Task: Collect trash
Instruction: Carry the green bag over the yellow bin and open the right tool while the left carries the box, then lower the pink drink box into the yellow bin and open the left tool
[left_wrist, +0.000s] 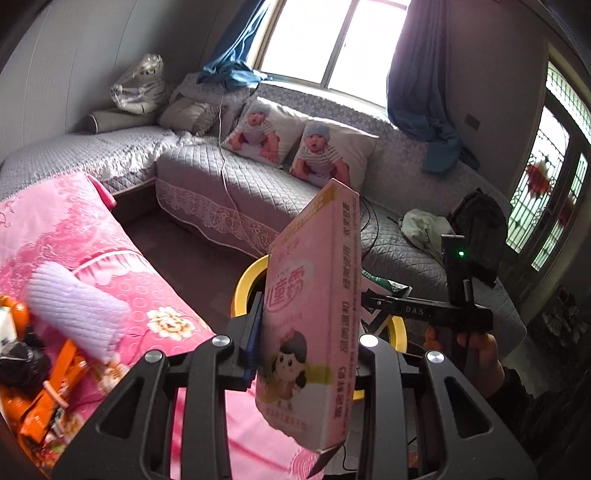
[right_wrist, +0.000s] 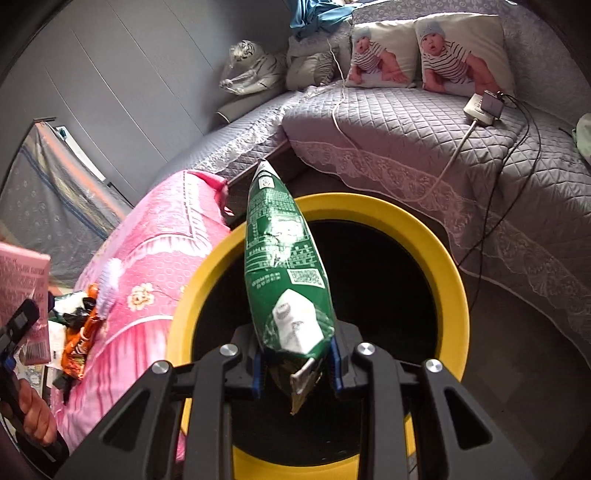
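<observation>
Remaining trash (right_wrist: 79, 332): lying at the far left on the pink cloth (left_wrist: 122, 273), an orange wrapper and dark scraps bunched together beside a ribbed lilac roll (left_wrist: 74, 306); not yet being collected.
Pink carton (left_wrist: 314, 314): standing upright between the fingers of the left gripper (left_wrist: 303, 354), which are clamping on its flat faces low down; most of its length is sticking out ahead of the grip.
Left gripper position: hanging beside the bin rather than over its mouth; only slivers of the yellow rim are showing behind the carton.
Yellow-rimmed bin (right_wrist: 454, 280): sitting on the floor between the pink cloth and the grey quilted sofa (right_wrist: 480, 162), its dark mouth wide open.
Green snack bag (right_wrist: 286, 266): being pinched at its crimped end by the right gripper (right_wrist: 297, 365), fingers nearly together on it; the bag is pointing out over the bin's mouth.
Right hand (left_wrist: 476, 350): showing in the left view at the handle of its gripper, close by the carton's side.
Risk, carton: likely clipping the near rim or tipping out onto the floor if let go from here, since it is tall and off to the side.
Risk, bag: light and puffy, so it may be catching on the rim; its far tip is reaching past the rim's back-left edge.
Risk, crowding: both grippers are converging on one opening and could be knocking together.
Open room: the mouth itself is unobstructed; the cloth edge on the left and the sofa's lace hem and trailing cables (right_wrist: 491, 206) on the right are hemming in the sides.
</observation>
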